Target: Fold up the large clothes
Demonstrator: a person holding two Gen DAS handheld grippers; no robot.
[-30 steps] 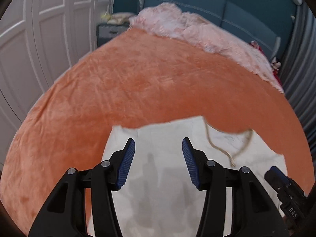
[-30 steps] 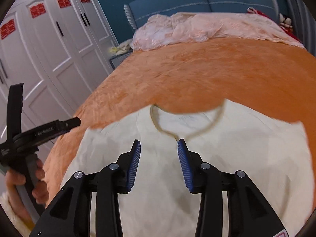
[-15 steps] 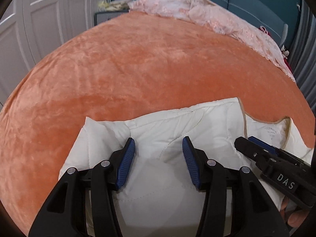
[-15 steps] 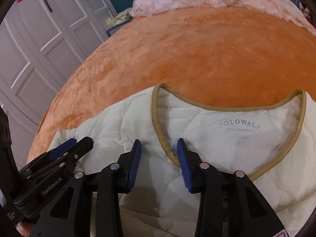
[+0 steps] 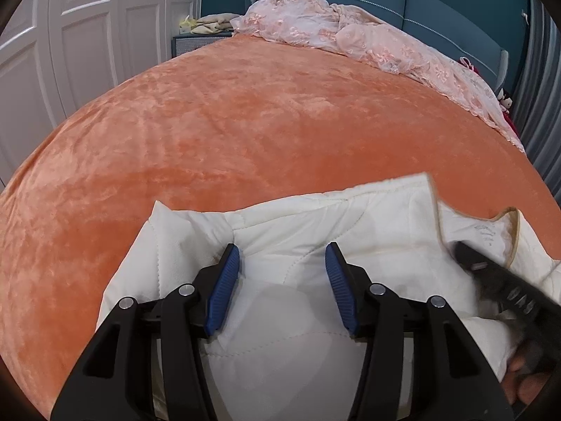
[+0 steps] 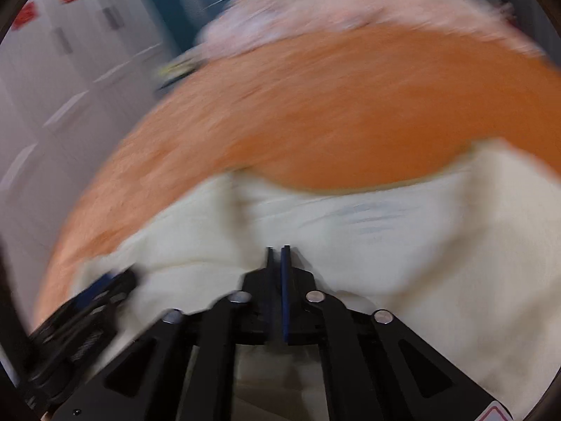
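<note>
A cream quilted jacket with a tan-trimmed collar lies on the near part of the orange bed cover. My left gripper is open, just above the jacket's shoulder, holding nothing. My right gripper is shut, its jaws together at the jacket near the collar; the view is blurred, so whether cloth is pinched is unclear. The right gripper also shows in the left wrist view, blurred, at the collar. The left gripper shows at the lower left of the right wrist view.
A pink lace cloth lies bunched at the far end of the bed against a blue headboard. White wardrobe doors stand at the left. A small bedside cabinet stands at the far left corner.
My right gripper has shut at the collar and is moving fast, blurring its view. My left gripper stays open over the shoulder, little moved since half a second ago.
</note>
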